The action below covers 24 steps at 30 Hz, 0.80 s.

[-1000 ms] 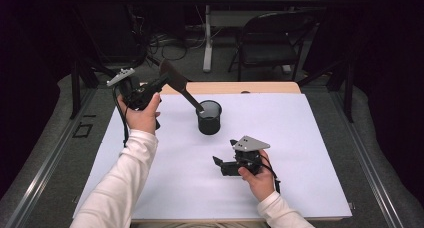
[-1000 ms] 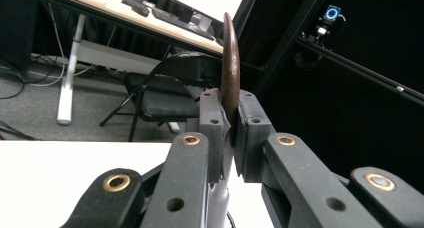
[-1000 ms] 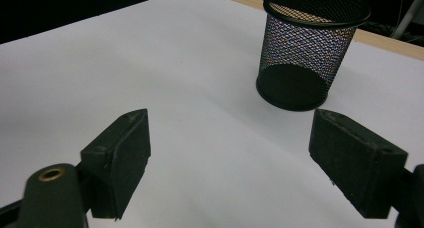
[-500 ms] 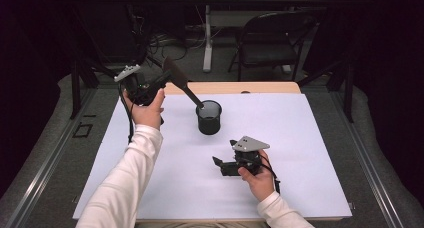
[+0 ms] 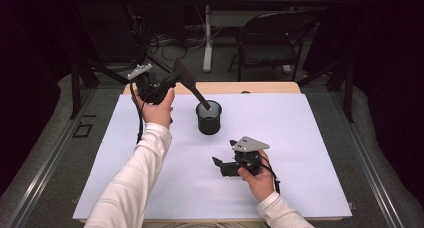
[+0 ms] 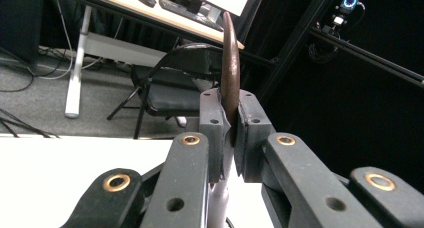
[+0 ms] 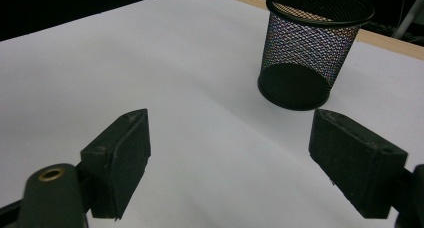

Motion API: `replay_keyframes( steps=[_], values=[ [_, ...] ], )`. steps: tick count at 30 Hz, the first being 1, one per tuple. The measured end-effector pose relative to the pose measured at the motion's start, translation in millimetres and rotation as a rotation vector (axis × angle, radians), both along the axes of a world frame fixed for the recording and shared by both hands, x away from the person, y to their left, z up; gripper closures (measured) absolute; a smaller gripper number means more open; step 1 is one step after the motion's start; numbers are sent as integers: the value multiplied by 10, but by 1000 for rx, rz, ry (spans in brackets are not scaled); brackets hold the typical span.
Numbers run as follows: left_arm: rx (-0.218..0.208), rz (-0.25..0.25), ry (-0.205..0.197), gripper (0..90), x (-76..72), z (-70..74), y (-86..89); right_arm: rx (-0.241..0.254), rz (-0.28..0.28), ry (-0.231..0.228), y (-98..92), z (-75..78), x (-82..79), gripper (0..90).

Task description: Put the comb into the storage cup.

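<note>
Left gripper (image 5: 167, 85): raised over the table's (image 5: 310, 138) far left, jaws clamped on a dark spatula (image 5: 190, 85) whose handle slants down into the mesh cup (image 5: 208, 118). Right gripper (image 5: 222, 164): low on the table, jaws wide apart, empty, cup (image 7: 312, 48) ahead.

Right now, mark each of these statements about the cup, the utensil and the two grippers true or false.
1. The left gripper is shut on a dark utensil. True.
2. The mesh cup lies tipped on its side. False: it stands upright.
3. The right gripper holds the cup. False: its jaws are open, apart from the cup.
4. The utensil's far end reaches the cup's mouth. True.
5. The cup stands on the white sheet. True.
</note>
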<state>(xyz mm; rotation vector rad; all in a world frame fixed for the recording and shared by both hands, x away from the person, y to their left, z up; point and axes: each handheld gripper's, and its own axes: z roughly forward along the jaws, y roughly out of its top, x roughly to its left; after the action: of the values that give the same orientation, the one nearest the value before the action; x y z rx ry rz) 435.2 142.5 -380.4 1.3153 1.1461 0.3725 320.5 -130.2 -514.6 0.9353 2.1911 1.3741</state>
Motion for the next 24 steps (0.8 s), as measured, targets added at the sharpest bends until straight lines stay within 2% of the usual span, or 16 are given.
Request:
replay_keyframes(
  steps=[10,24],
  values=[
    [24,3,21,841,48,-64,-84,2,1,0,-2,-1,2,168],
    [33,12,51,841,105,-157,-161,3,2,0,-10,0,2,168]
  ],
)
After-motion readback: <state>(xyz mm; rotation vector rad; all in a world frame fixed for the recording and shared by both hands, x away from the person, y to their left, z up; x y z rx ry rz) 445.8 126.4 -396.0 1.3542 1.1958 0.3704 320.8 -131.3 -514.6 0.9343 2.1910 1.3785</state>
